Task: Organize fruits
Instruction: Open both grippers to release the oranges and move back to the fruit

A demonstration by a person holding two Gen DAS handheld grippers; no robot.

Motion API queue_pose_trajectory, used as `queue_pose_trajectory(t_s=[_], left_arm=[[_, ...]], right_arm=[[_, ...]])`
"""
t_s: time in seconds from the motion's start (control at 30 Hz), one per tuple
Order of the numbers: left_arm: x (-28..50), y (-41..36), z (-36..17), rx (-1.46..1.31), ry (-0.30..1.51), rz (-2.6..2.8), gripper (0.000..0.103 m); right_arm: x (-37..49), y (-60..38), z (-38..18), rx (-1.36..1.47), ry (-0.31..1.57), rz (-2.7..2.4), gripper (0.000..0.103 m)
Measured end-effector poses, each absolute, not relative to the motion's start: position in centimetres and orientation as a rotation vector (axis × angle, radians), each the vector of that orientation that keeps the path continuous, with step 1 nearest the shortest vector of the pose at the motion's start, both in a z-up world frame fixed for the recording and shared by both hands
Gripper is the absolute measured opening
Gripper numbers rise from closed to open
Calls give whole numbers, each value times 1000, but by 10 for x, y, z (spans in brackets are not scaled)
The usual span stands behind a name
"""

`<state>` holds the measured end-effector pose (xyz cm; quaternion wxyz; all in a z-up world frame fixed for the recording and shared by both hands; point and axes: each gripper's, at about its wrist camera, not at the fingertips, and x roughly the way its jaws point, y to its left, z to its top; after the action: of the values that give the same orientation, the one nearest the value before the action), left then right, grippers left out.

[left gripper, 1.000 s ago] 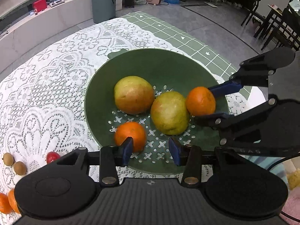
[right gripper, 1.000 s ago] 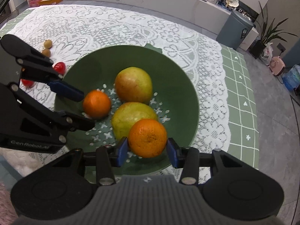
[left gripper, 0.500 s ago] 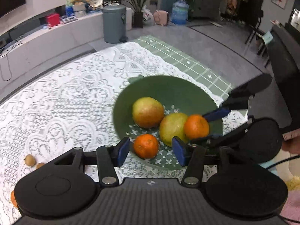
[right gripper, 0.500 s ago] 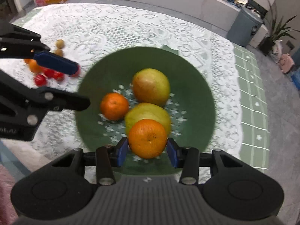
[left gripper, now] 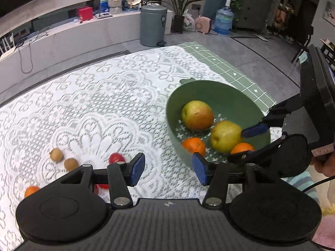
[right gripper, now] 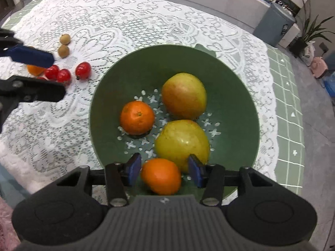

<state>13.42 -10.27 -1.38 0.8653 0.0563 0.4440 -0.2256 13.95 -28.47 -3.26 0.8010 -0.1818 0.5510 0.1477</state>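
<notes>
A green colander bowl [right gripper: 234, 96] [left gripper: 226, 96] holds two yellow-red pears [right gripper: 184, 95] [right gripper: 182, 144] and two oranges [right gripper: 137, 117] [right gripper: 161, 175]. My right gripper [right gripper: 164, 169] is open over the bowl's near rim; the near orange lies between its fingers, free of the pads. My left gripper [left gripper: 168, 168] is open and empty above the lace cloth left of the bowl; it also shows in the right wrist view [right gripper: 44, 75]. Loose on the cloth lie red cherry tomatoes [right gripper: 83, 70], two brown longans [right gripper: 63, 50] and an orange [left gripper: 31, 190].
The table carries a white lace cloth [left gripper: 94, 108] over a green checked cloth [right gripper: 289, 108]. A grey bin [left gripper: 153, 25] and a white counter [left gripper: 62, 35] stand beyond the table's far edge.
My right gripper opened and let the orange drop into the bowl's near side. My left gripper pulled back and swung left, away from the bowl toward the loose small fruits.
</notes>
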Motion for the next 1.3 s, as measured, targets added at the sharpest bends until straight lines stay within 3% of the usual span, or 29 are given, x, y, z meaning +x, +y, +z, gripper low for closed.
queue_pose_trajectory(t_s=[0.4,0.63,0.73,1.3], left_arm=[[127,-58,-15,24,903,-382,61],[118,-29,-5,-7,831,-327,61],[111,-20,-1,29,782,-278,61],[92,60,-31,-55,792,-86,63]], right_arm=[[129,-250,14,-436,959,279,69],[120,-216,28,-317,819,305,69],[118,-202,26,-259,778,310,73],[106,-125,-20,-182,802,463,79]])
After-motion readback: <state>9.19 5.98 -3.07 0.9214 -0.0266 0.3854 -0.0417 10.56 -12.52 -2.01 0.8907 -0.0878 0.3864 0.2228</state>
